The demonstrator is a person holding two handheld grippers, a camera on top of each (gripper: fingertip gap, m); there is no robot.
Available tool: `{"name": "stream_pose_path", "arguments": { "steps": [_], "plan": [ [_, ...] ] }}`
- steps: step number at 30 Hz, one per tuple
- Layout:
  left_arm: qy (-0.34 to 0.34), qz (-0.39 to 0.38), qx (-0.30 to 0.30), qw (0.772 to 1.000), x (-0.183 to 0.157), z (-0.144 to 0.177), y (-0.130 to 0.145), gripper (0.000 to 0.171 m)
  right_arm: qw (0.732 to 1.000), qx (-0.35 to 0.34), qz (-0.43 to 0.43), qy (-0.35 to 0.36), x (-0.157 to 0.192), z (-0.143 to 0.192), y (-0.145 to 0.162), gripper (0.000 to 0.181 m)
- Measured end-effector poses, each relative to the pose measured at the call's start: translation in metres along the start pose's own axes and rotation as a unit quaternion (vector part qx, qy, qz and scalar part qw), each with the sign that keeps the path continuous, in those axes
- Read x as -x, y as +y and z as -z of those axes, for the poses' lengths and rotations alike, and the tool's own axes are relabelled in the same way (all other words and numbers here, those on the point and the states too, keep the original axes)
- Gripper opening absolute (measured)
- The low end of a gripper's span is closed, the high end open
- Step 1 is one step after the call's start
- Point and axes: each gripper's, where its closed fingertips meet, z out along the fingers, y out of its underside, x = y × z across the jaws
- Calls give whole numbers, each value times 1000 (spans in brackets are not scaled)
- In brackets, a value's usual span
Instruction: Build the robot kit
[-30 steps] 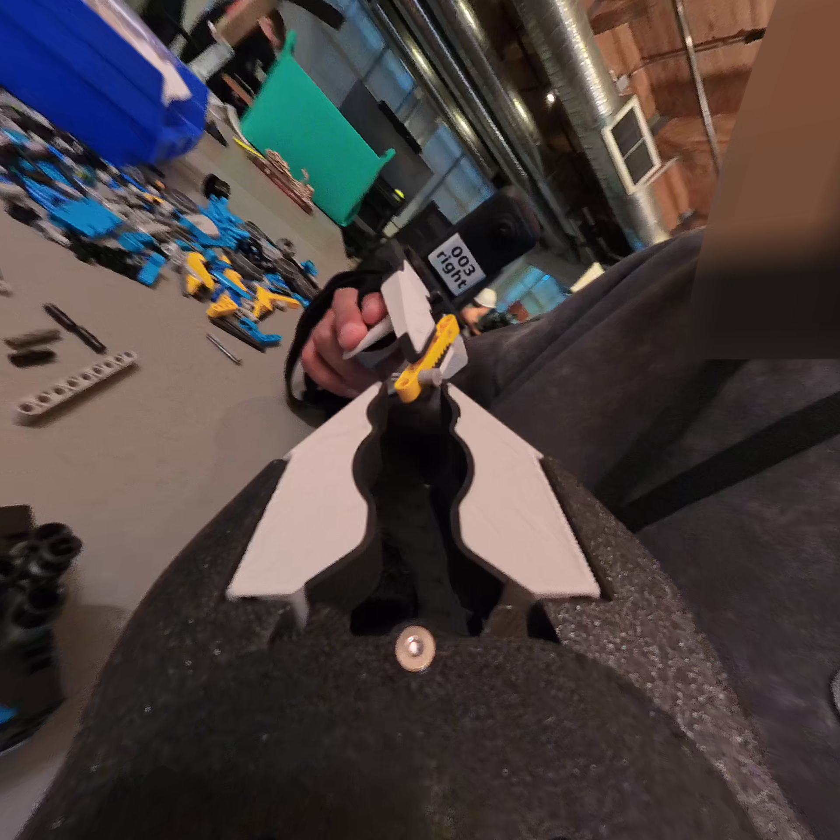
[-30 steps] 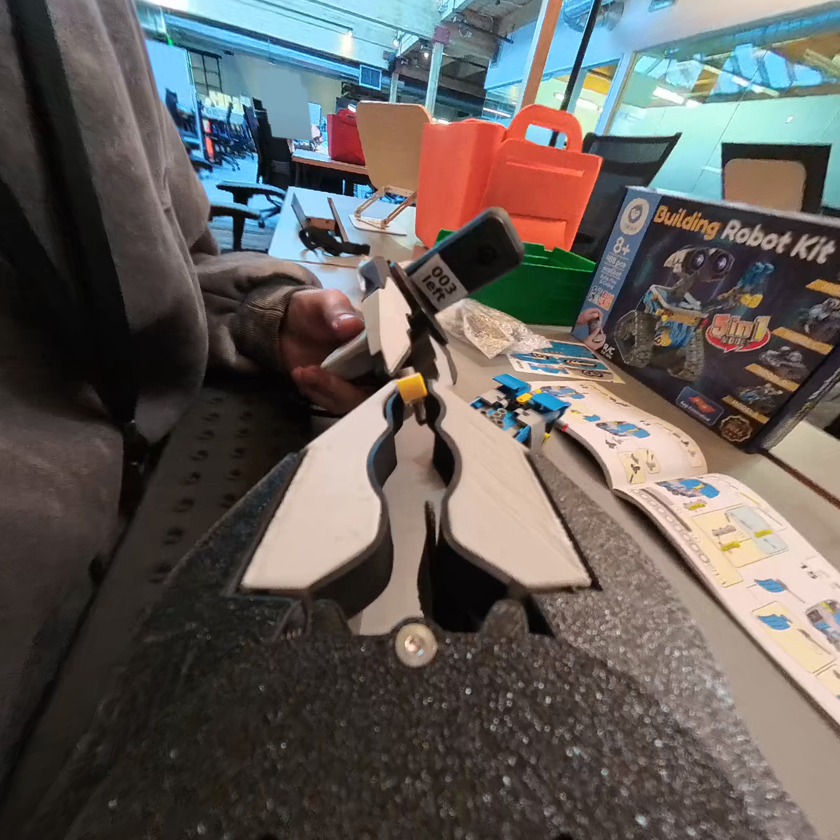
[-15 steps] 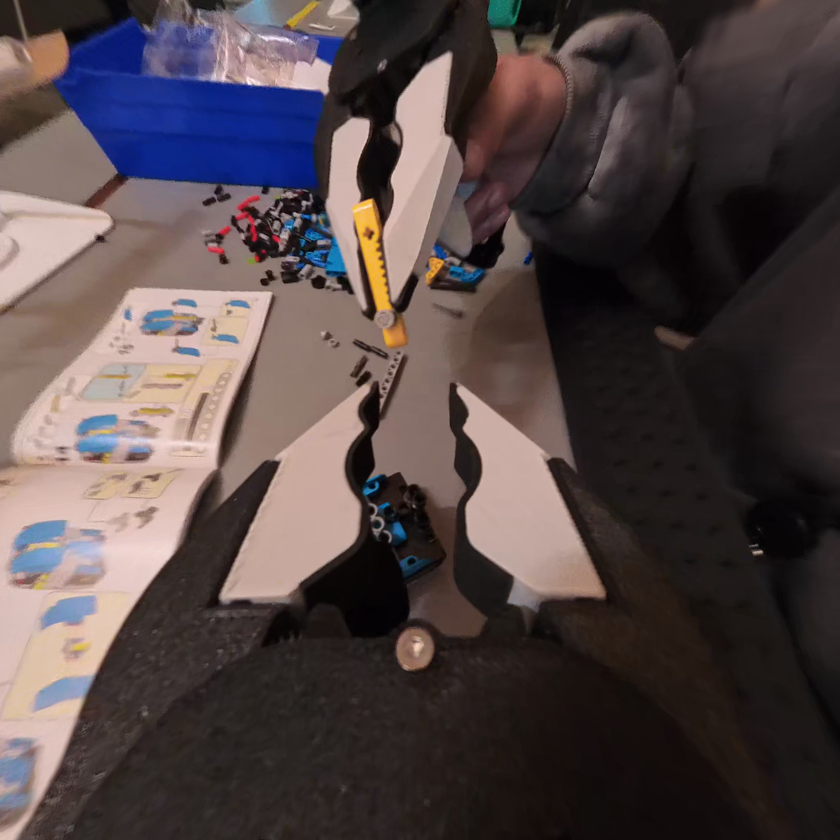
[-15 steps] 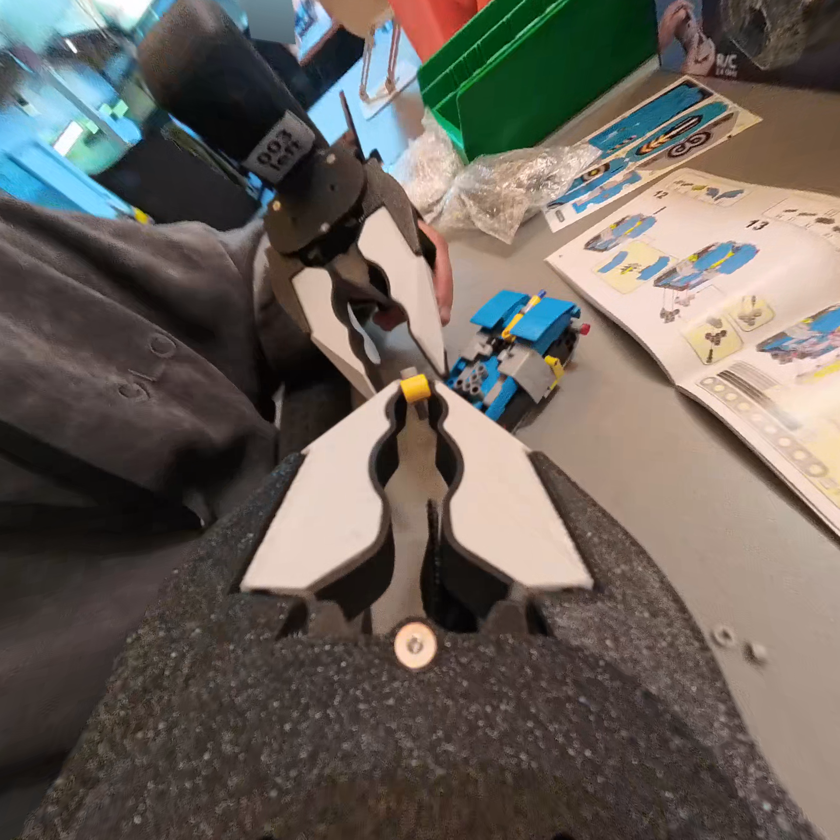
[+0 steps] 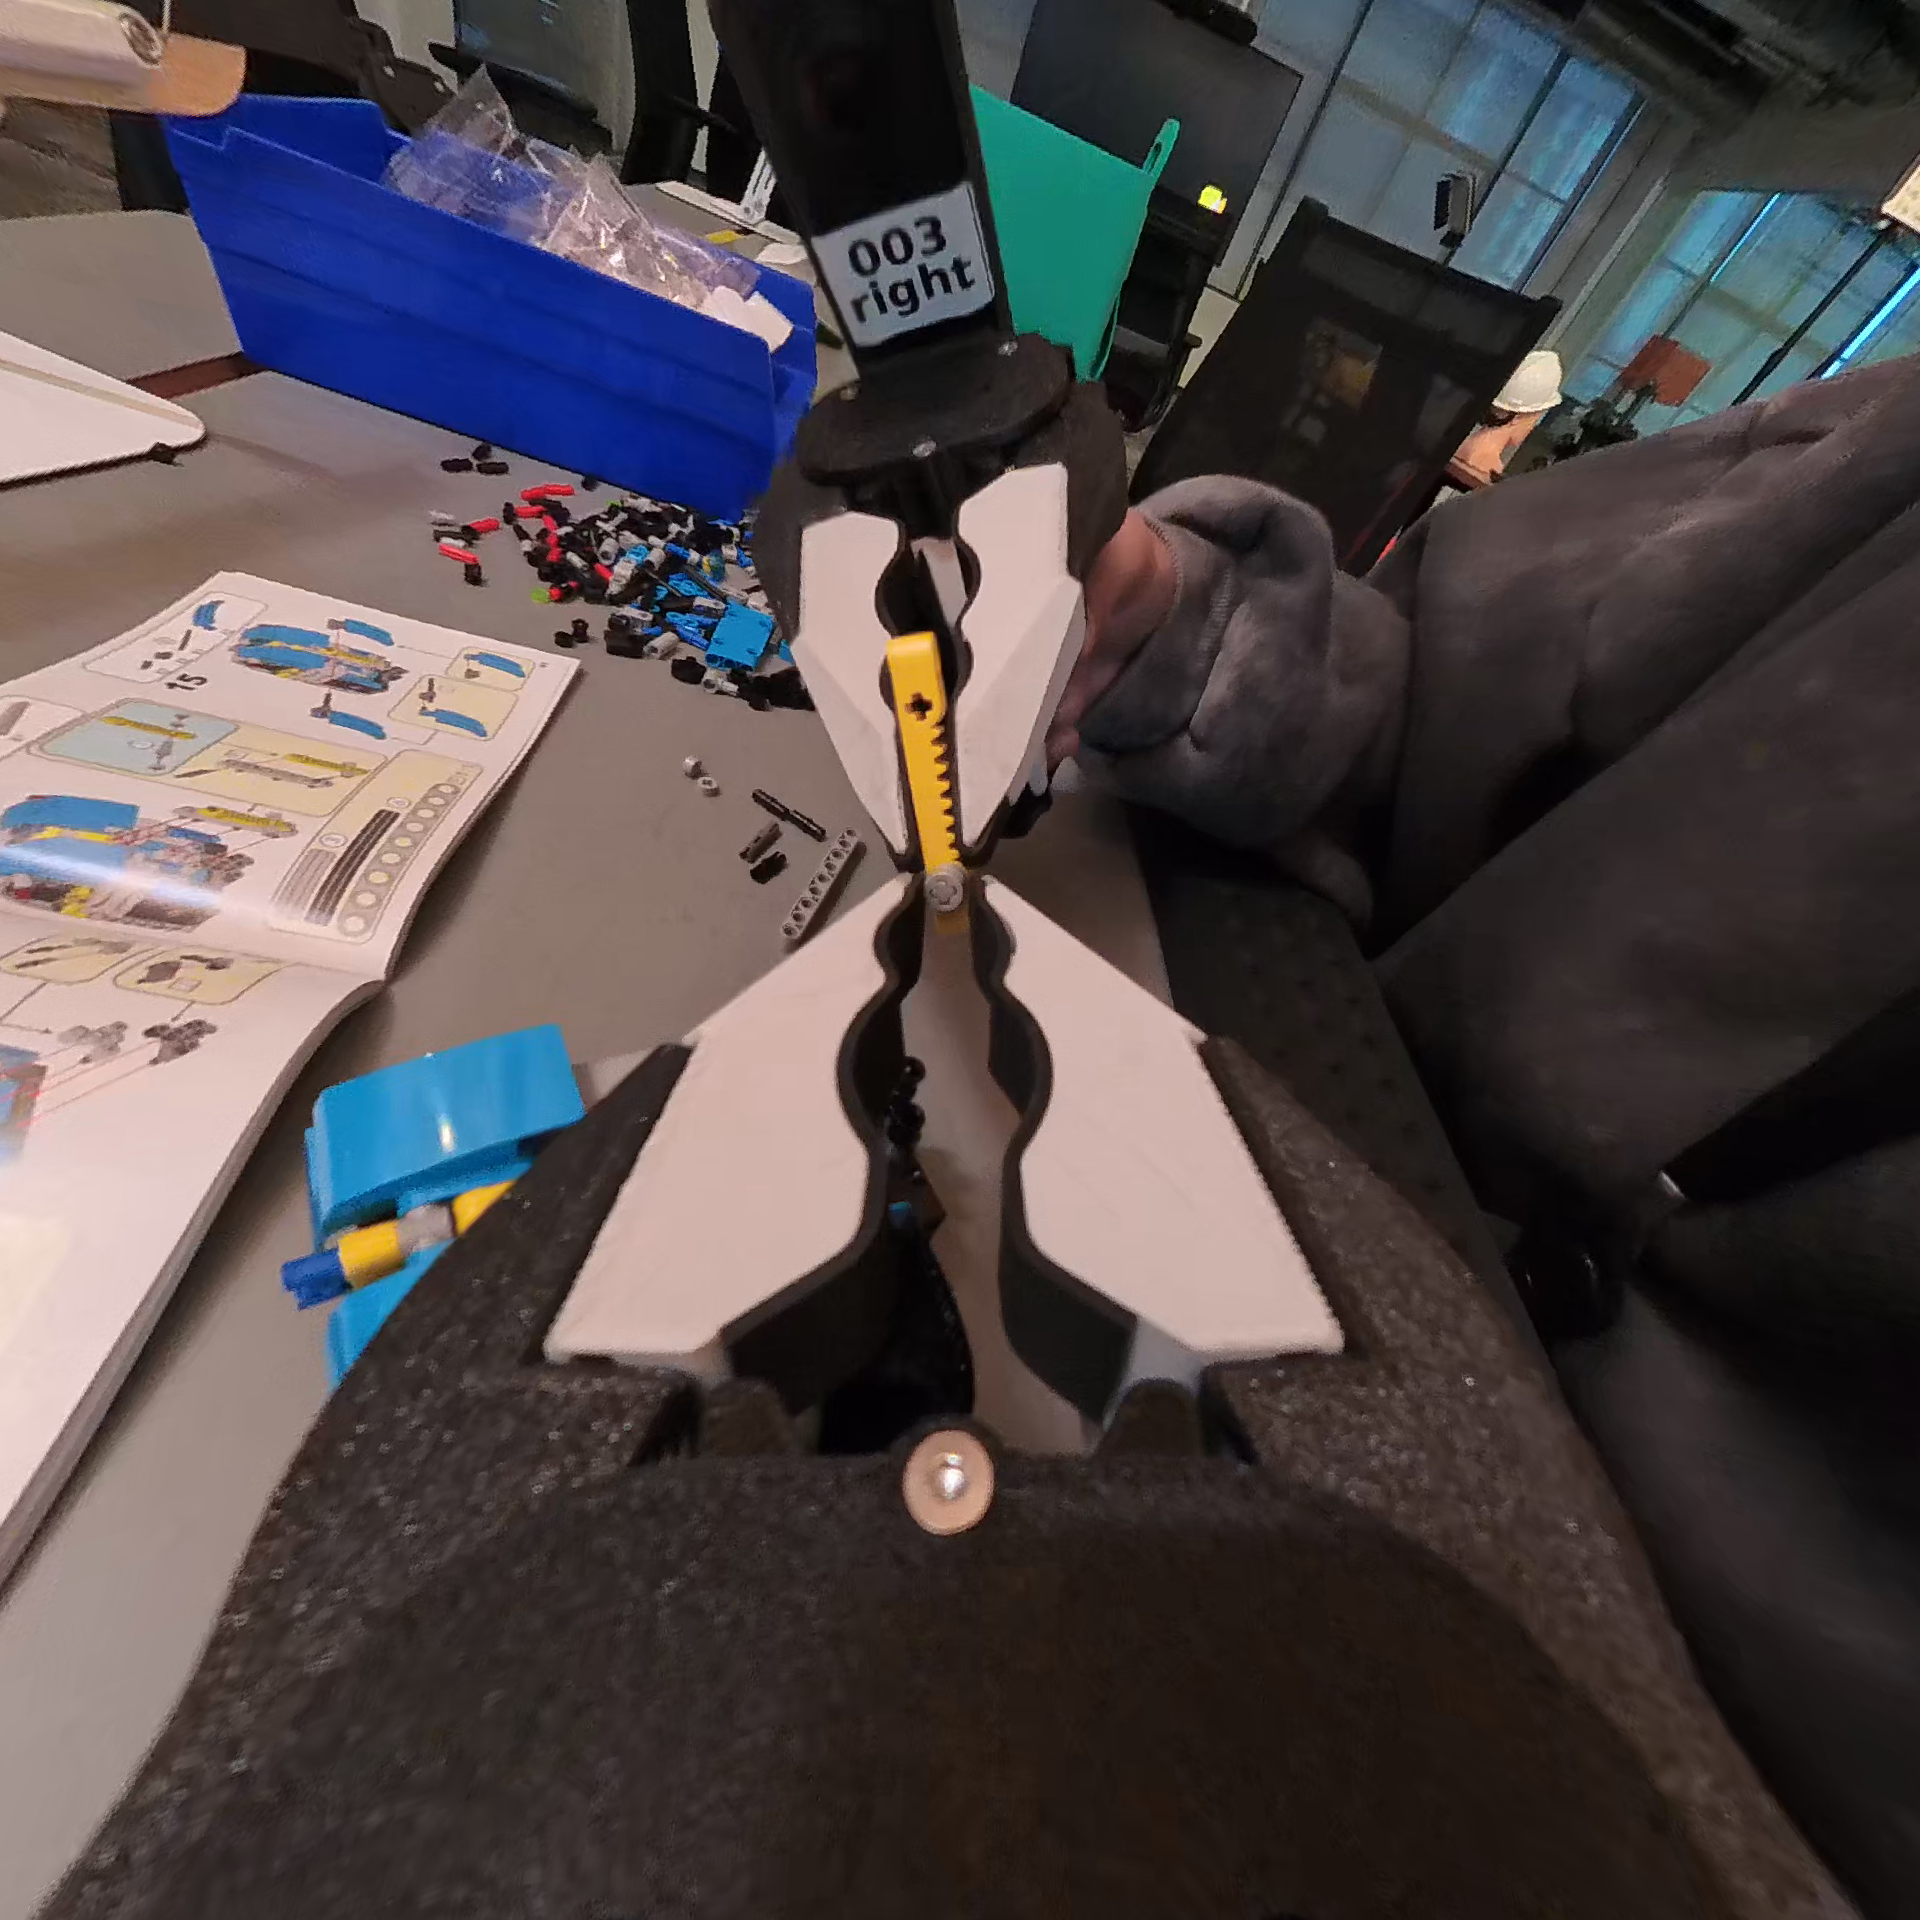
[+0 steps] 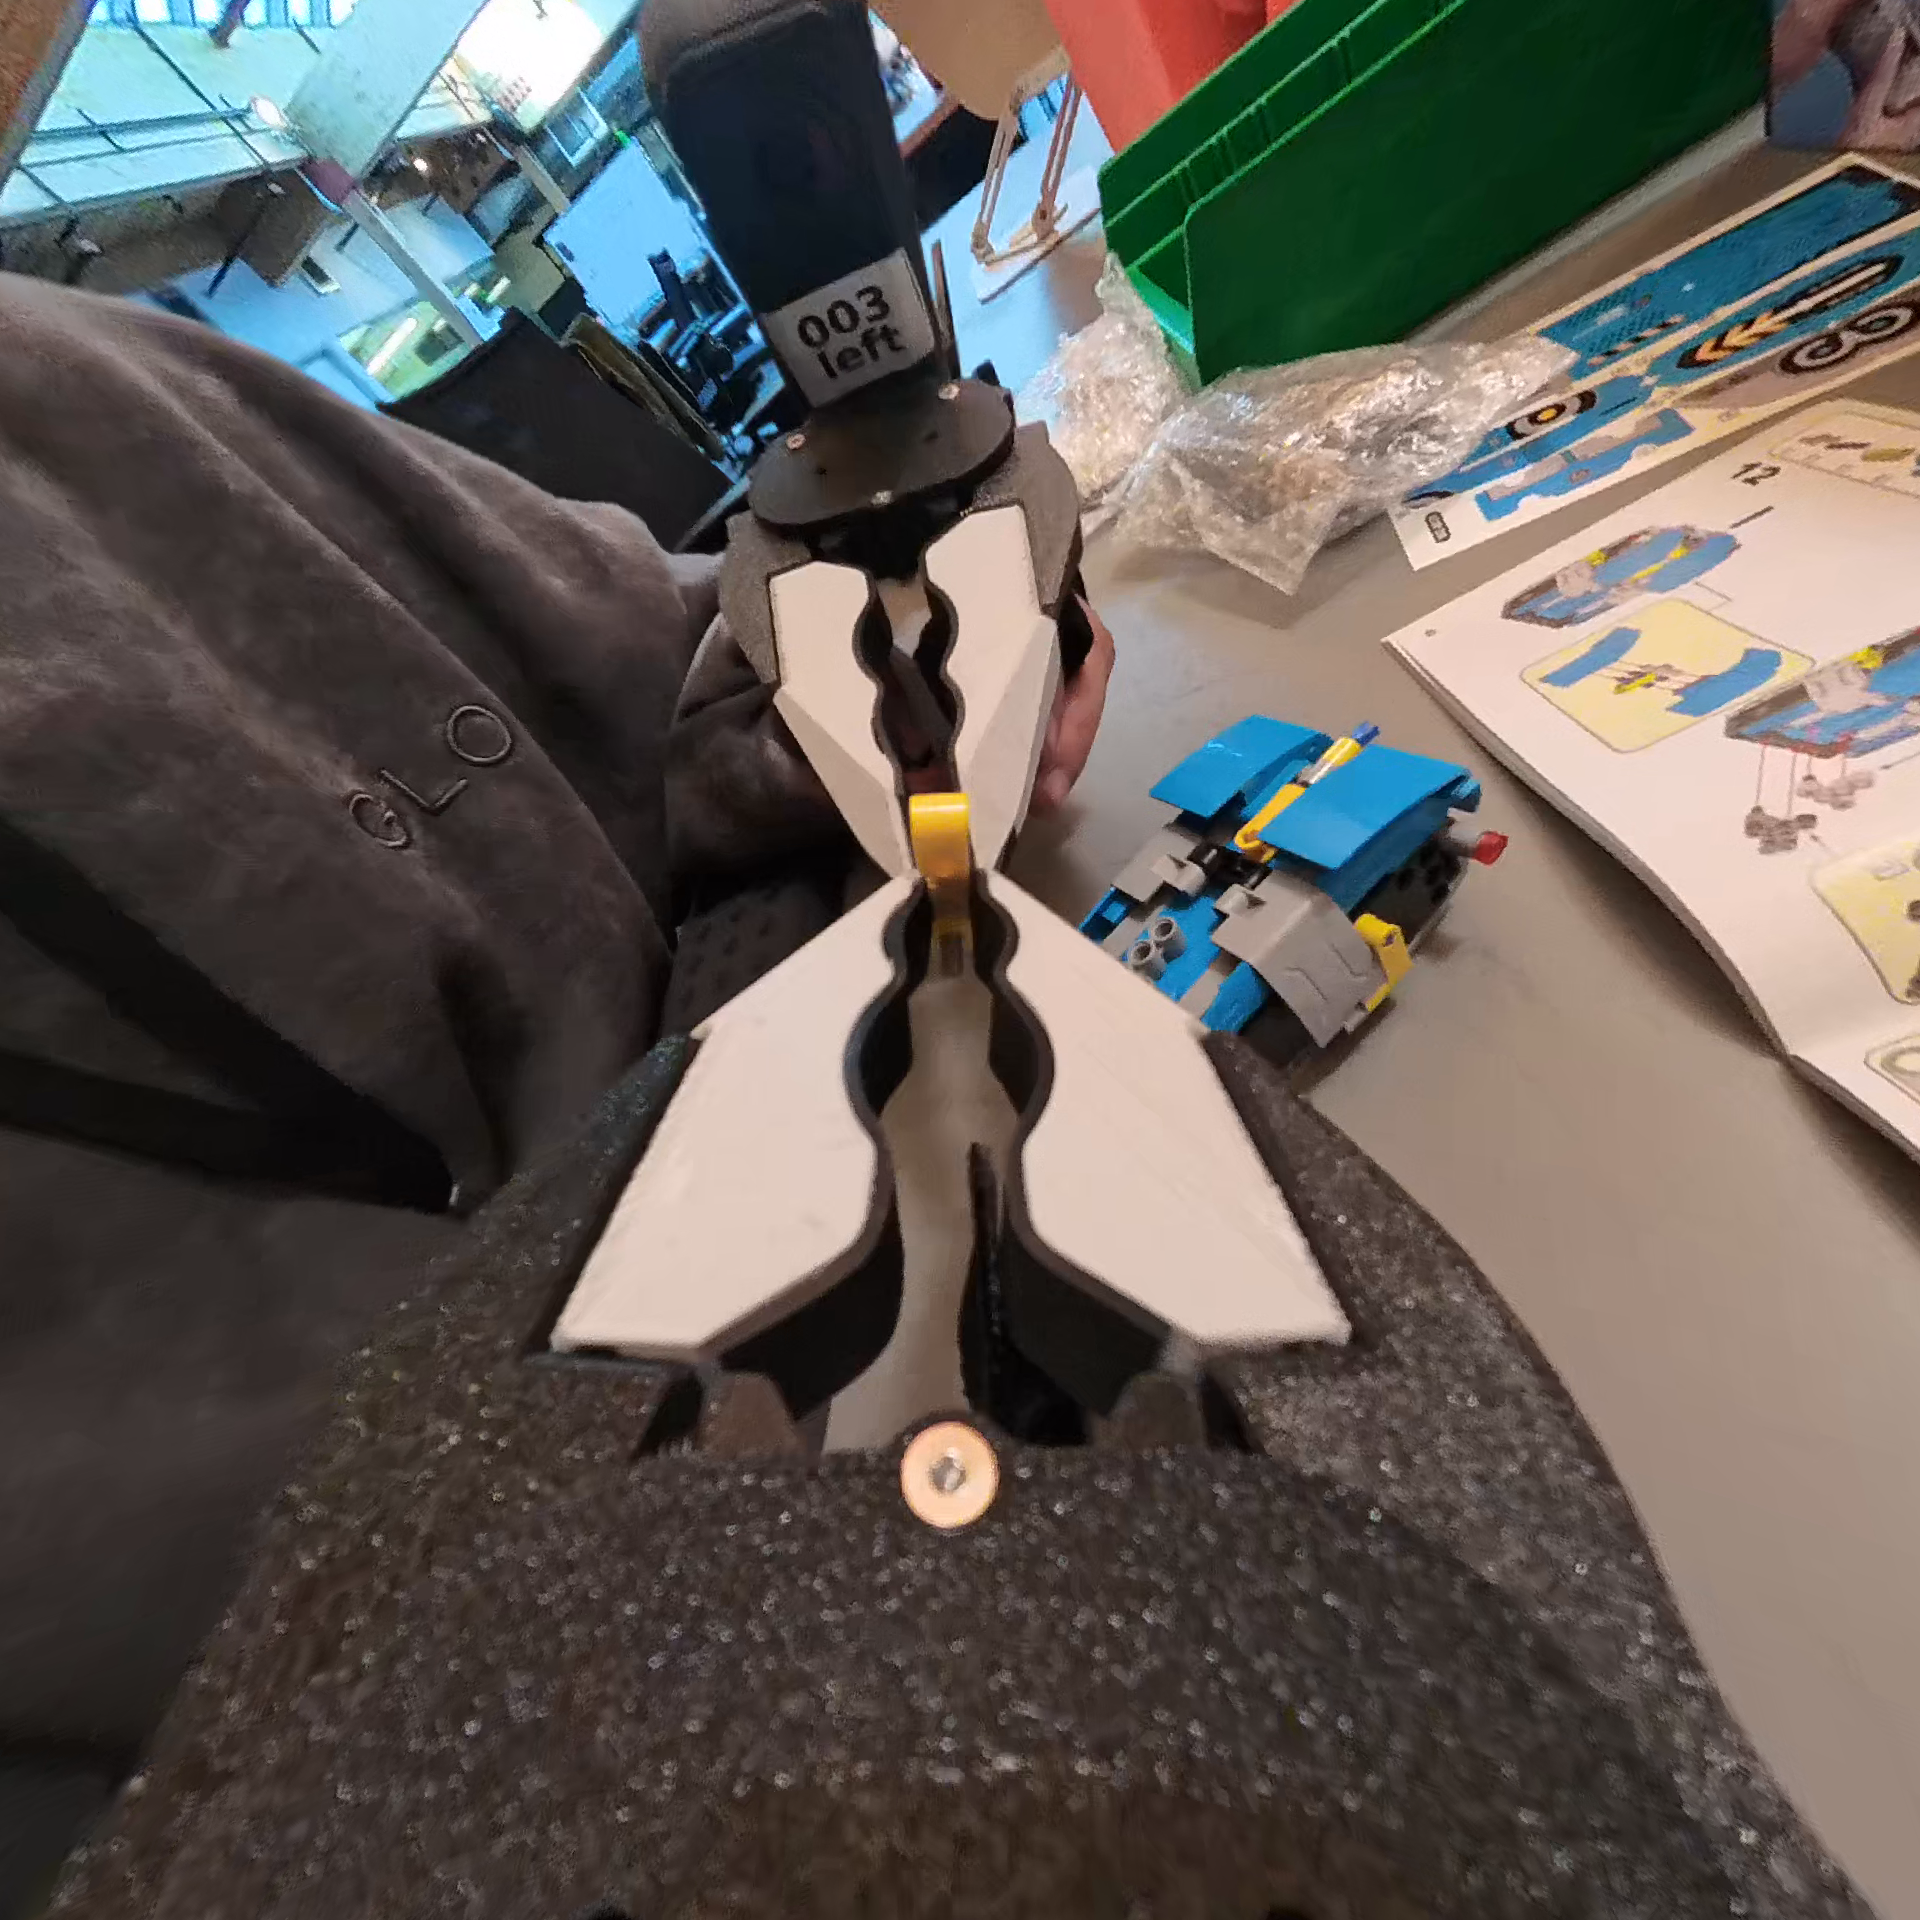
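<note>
Fingers of the right gripper [image 5: 940,847] are clamped on a yellow toothed bar [image 5: 923,753], which runs lengthwise between them with its lower end sticking out past the tips. That end carries a grey pin [image 5: 943,889]. The left gripper [image 5: 943,899] meets it tip to tip: its fingers are nearly closed around the pin end of the bar, though whether they truly pinch it cannot be told. Both grippers are held above the near edge of the grey desk [image 5: 582,914], in front of a person in a dark grey sweatshirt [image 6: 312,790].

On the desk just right of the grippers in the right wrist view sits a part-built blue and grey brick vehicle [image 6: 1288,883]. An open instruction booklet [image 5: 208,790] lies beside it. Farther off in the left wrist view, a scatter of small loose black, blue and red parts [image 5: 623,582] lies on the desk in front of a blue bin [image 5: 468,332], which holds crumpled clear plastic bags [image 5: 561,208]. A grey holed beam [image 5: 821,883] and a few black pins lie near the gripper tips. In the right wrist view a green bin [image 6: 1403,187] stands at the far side, its contents out of sight, with a clear bag of small parts [image 6: 1278,457] lying against it.
</note>
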Motion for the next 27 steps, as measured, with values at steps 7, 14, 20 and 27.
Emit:
{"name": "stream_pose_path", "arguments": {
  "steps": [7,14,20,27],
  "plan": [
    [-5,11,15,1000,3,0,13,7,999,-17,32,9,-5,-5,7,6],
    [1,31,24,999,3,0,19,7,999,-24,43,-1,-6,-7,12,6],
    [19,57,-2,998,1,7,13,7,997,-65,37,-15,-3,1,0,6],
    [23,73,-15,997,3,7,12,7,995,-84,47,-19,3,2,-6,6]
  ]
}}
